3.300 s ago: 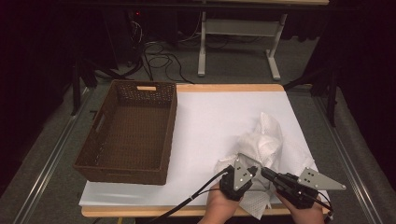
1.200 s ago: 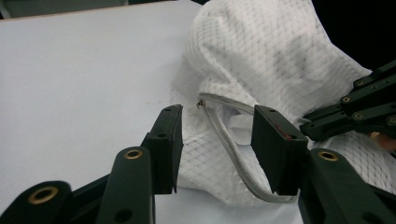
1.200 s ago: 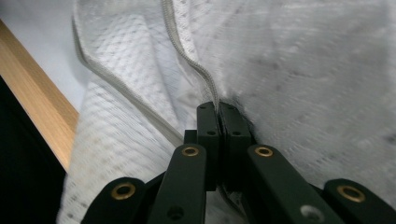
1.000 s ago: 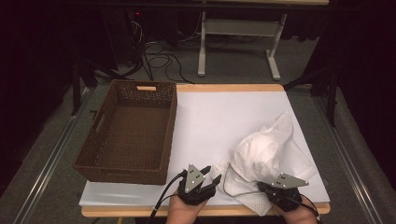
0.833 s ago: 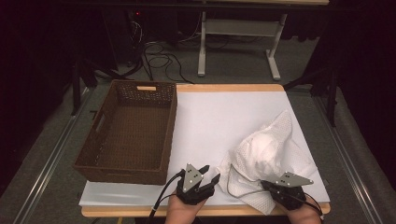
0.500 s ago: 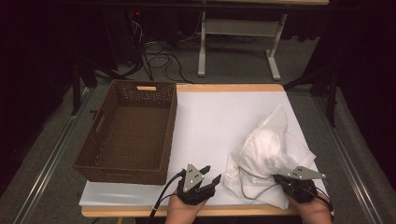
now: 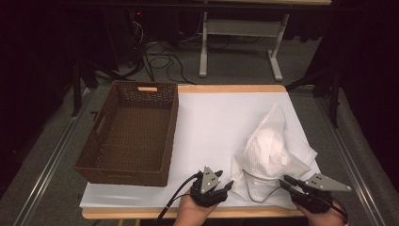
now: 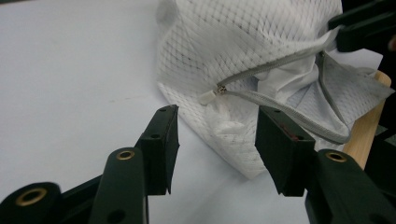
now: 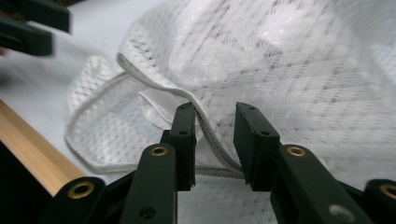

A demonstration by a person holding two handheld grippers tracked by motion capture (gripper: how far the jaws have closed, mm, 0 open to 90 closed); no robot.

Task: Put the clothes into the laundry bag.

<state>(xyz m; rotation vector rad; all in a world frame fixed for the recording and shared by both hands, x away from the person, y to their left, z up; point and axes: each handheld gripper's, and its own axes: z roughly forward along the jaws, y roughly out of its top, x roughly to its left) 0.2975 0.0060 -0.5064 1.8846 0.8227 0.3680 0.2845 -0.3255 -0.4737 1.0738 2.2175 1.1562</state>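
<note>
A white mesh laundry bag (image 7: 270, 146) with white cloth inside lies on the right of the white table cover. Its grey zip edge (image 8: 280, 60) gapes toward the front, and the zip pull (image 8: 208, 96) rests on the mesh. My left gripper (image 7: 227, 184) (image 8: 217, 140) stands open just off the bag's near-left corner and touches nothing. At the bag's front right, the jaws of my right gripper (image 7: 284, 181) (image 9: 215, 135) have just been opening. The zip edge (image 9: 205, 126) runs loose between them.
A brown wicker basket (image 7: 94, 132) stands on the left of the table, with nothing inside. The wooden table edge (image 7: 141, 213) runs along the front, right under both hands. Behind the table are floor cables and a desk frame (image 7: 240, 28).
My right gripper has moved to the right along the front edge and its jaws have parted from the bag's zip edge. The left gripper has shifted right, closer to the bag.
</note>
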